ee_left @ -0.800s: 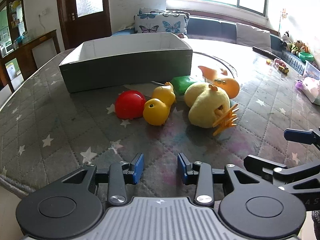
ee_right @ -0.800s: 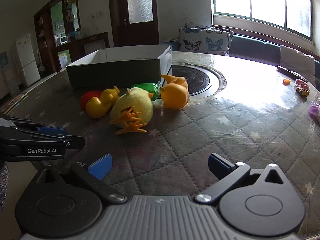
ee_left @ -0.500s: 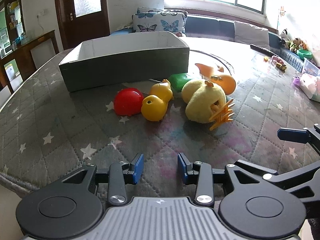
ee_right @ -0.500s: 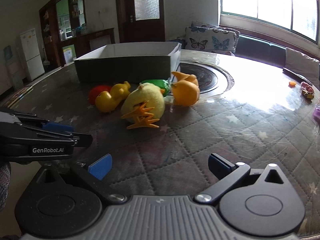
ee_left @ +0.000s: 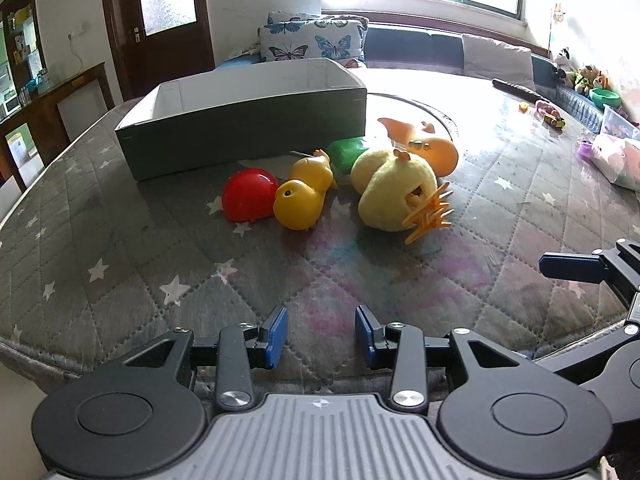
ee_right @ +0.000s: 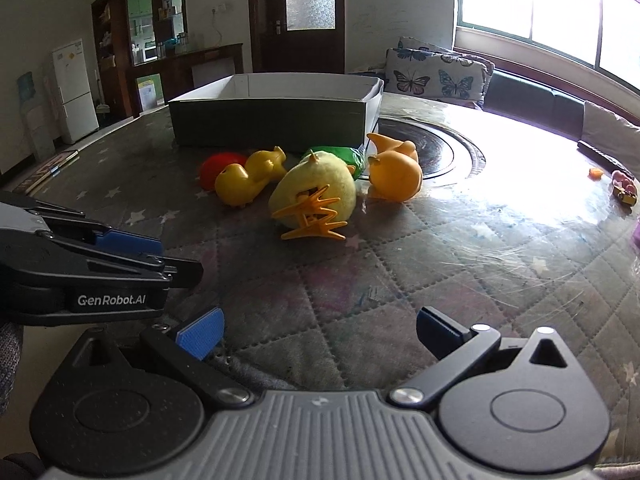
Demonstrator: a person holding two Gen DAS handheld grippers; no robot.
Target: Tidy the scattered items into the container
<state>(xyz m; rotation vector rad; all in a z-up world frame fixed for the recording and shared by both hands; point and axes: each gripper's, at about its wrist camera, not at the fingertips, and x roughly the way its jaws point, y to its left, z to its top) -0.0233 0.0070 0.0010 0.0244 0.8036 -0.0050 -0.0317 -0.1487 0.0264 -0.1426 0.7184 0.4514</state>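
Both tongs hover low over the near edge of the round desk (ee_left: 120, 264) with its grey quilted, star-printed cover. The left tongs (ee_left: 321, 336) show a narrow gap between their blue pads, nothing in it. The right tongs (ee_right: 318, 332) are spread wide, also with nothing between them (their blue-padded tip pokes into the left view at the right edge).

Ahead, the scattered toys sit in a tight cluster, well apart from both tongs. A red plastic dome (ee_left: 250, 196) touches a glossy yellow plastic duck (ee_left: 304, 198) lying on its side. Just to its right lies a fuzzy yellow plush chick (ee_left: 394, 192) with orange plastic feet (ee_left: 428, 216) sticking toward us. Behind it lie an orange rubber duck (ee_right: 394, 174) and a green plastic piece (ee_left: 346, 152), mostly hidden.

The container, a dark grey rectangular cardboard box (ee_left: 248, 136) with a white inside, stands just behind the cluster, the green piece almost against its front wall. No toy shows inside it.
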